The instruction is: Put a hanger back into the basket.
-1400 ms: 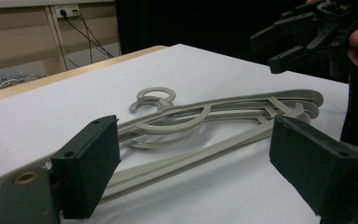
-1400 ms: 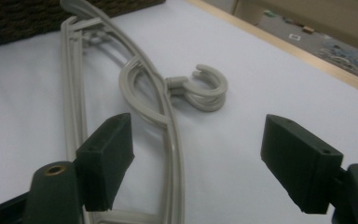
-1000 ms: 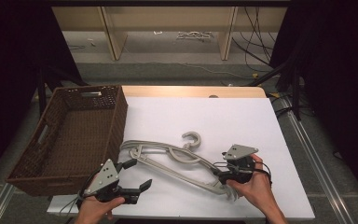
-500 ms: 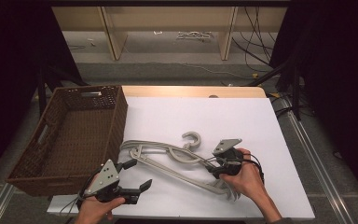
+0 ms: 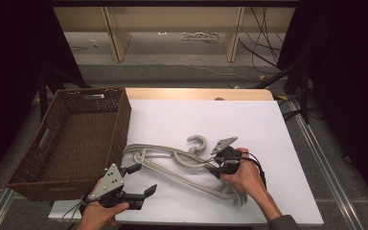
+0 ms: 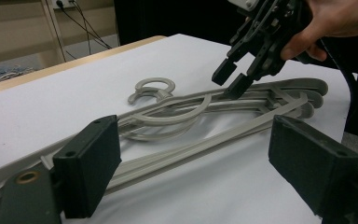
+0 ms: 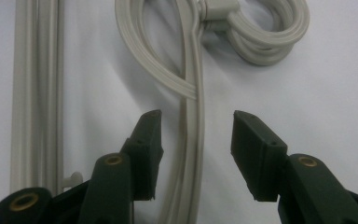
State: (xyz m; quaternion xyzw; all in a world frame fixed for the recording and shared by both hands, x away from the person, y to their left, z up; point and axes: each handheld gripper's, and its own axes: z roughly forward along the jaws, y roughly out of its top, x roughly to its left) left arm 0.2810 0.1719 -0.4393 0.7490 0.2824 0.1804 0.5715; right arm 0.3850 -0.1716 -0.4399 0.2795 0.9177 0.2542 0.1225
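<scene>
Your right claw (image 5: pixel 219 168) stands wide, its jaws straddling one grey arm of the hangers (image 5: pixel 177 163), which lie stacked on the white table (image 5: pixel 249 120) just right of the wicker basket (image 5: pixel 72 139). In the right gripper view the arm runs between the jaws but sits closer to the left one, so nudge sideways until it is centred, then lower until the pads reach past the rib before you squeeze; a bite on the top edge alone would likely slip. Several hangers are nested, so decide whether you want one or the bundle, and take only what lies between the pads. Your left claw (image 5: pixel 136 184) is also wide and holds nothing, hovering near the table's front edge, facing the long bars. Bring it in to pin or lift that far end, since a hanger gripped at one spot will probably swing.
</scene>
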